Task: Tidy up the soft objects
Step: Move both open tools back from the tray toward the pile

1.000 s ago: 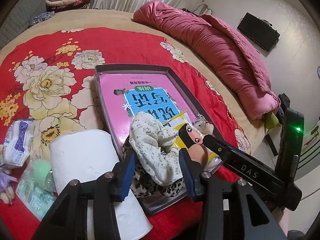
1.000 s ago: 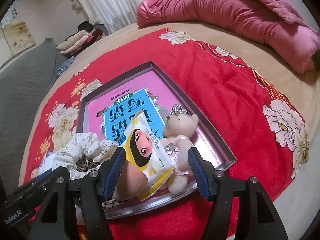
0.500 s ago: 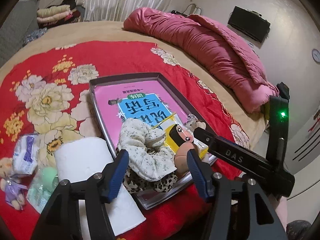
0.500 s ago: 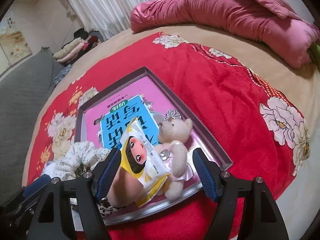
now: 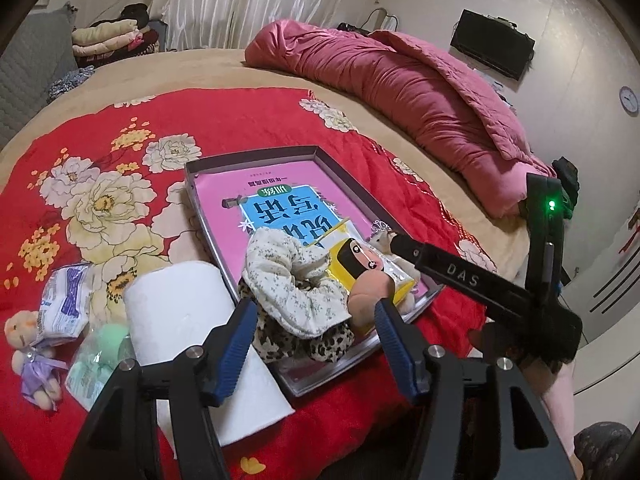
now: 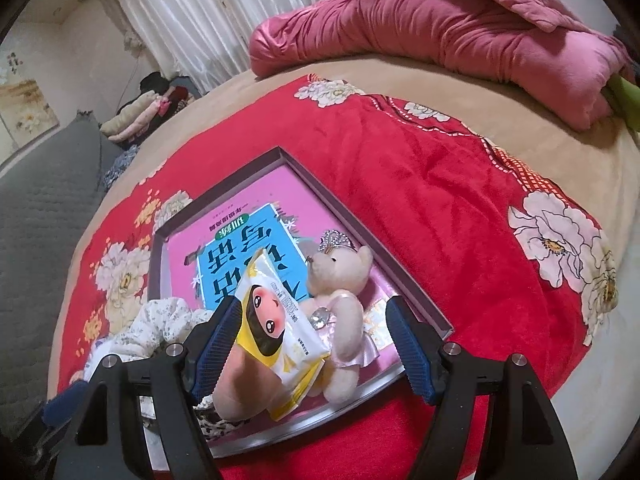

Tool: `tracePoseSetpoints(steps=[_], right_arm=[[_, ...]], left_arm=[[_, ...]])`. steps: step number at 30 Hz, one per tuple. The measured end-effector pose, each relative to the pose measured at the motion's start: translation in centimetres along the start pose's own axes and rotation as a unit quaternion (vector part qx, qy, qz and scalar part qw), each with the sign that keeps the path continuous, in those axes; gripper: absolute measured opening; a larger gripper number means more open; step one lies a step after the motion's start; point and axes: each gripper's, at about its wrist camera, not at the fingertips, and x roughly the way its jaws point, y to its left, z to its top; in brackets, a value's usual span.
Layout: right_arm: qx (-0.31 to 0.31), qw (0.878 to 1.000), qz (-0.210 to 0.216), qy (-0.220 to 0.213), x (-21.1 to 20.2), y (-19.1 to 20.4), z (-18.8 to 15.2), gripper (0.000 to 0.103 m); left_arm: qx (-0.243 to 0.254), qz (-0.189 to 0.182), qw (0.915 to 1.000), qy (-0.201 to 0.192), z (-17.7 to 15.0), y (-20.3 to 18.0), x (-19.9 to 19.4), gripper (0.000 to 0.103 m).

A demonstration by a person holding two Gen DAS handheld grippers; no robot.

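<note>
soft stuff is piled at the near corner of the shallow box lid (image 5: pixel 192 184) on the bed: floral scrunchie (image 5: pixel 288 280) on top of a leopard scrunchie (image 5: pixel 320 344), yellow cartoon-face tissue pack (image 6: pixel 276 328) leaning on a peach plush ball (image 6: pixel 244 384), crowned teddy bear (image 6: pixel 340 300) by the lid's near right edge. a pink-and-blue book (image 6: pixel 248 256) fills the lid floor under them.

still outside, off the lid's left edge on the red floral blanket (image 5: pixel 240 120): toilet paper roll (image 5: pixel 188 328), blue-white tissue pack (image 5: pixel 66 304), mint green packet (image 5: pixel 100 360), small bear in a purple dress (image 5: pixel 32 360).

risks:
- pile is stacked at the low near corner; the tissue pack is propped, not flat, so a nudge from either set of fingers probably tips it or the ball over the rim.
- bedding is soft; pressing on the lid could tilt it and spill things.
- both tools crowd the same corner, the right one crosses the left view close by, so a clash looks possible.

pose: left gripper (image 5: pixel 312 348) angled down over the scrunchies, fingers apart, nothing clamped. right gripper (image 6: pixel 308 352) angled down over pack and bear, fingers apart, straddling them with no squeeze i can see.
</note>
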Motion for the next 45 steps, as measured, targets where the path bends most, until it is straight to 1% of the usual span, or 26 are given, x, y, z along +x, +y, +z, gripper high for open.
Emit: tracePoseSetpoints(steps=[7,9,12,16,19,21,24,29,38,41,45], right_arm=[[0.015,1.000,0.000,-0.023,-1.1,-0.5,0.1,0.075],[0.017,0.999,0.000,-0.035,-1.7,-0.5,0.1,0.075],[0.014,0.997,-0.003,-0.070,-3.3,-0.3,0.1,0.076],[0.010,0.991,-0.007,-0.130,-6.0,0.0,-0.1,0.076],[0.008,0.988,-0.005,-0.155,-7.1,0.3,-0.3,0.076],[0.005,0.987,-0.007,-0.160,-7.5,0.5,-0.4,0.076],[0.006,0.988,-0.009,-0.157,-7.7,0.7,-0.6,0.076],[-0.002,0.987,-0.010,-0.160,-8.6,1.5,-1.3,0.076],[-0.074,0.982,-0.012,-0.175,-10.3,5.1,-2.8,0.076],[-0.101,0.978,-0.021,-0.182,-11.1,6.5,-3.3,0.076],[-0.135,0.971,-0.015,-0.194,-12.3,8.3,-3.9,0.076]], left_arm=[[-0.004,-0.002,1.0000,-0.006,-0.8,0.4,-1.3,0.061],[-0.007,-0.002,0.9999,-0.009,-1.1,0.7,-1.8,0.061],[-0.013,0.001,0.9998,-0.013,-1.3,1.3,-2.6,0.061],[-0.026,0.000,0.9995,-0.019,-1.5,1.9,-3.5,0.061],[-0.030,0.000,0.9993,-0.023,-1.7,2.1,-4.1,0.061],[-0.030,0.000,0.9992,-0.026,-1.9,2.2,-4.6,0.061],[-0.029,0.000,0.9992,-0.029,-2.1,2.3,-5.2,0.061],[-0.040,0.003,0.9986,-0.035,-2.6,3.3,-6.7,0.061],[-0.065,0.019,0.9966,-0.047,-4.6,6.5,-9.6,0.061],[-0.077,0.032,0.9952,-0.051,-5.4,8.1,-10.7,0.061],[-0.101,0.044,0.9917,-0.066,-6.2,10.7,-12.6,0.061]])
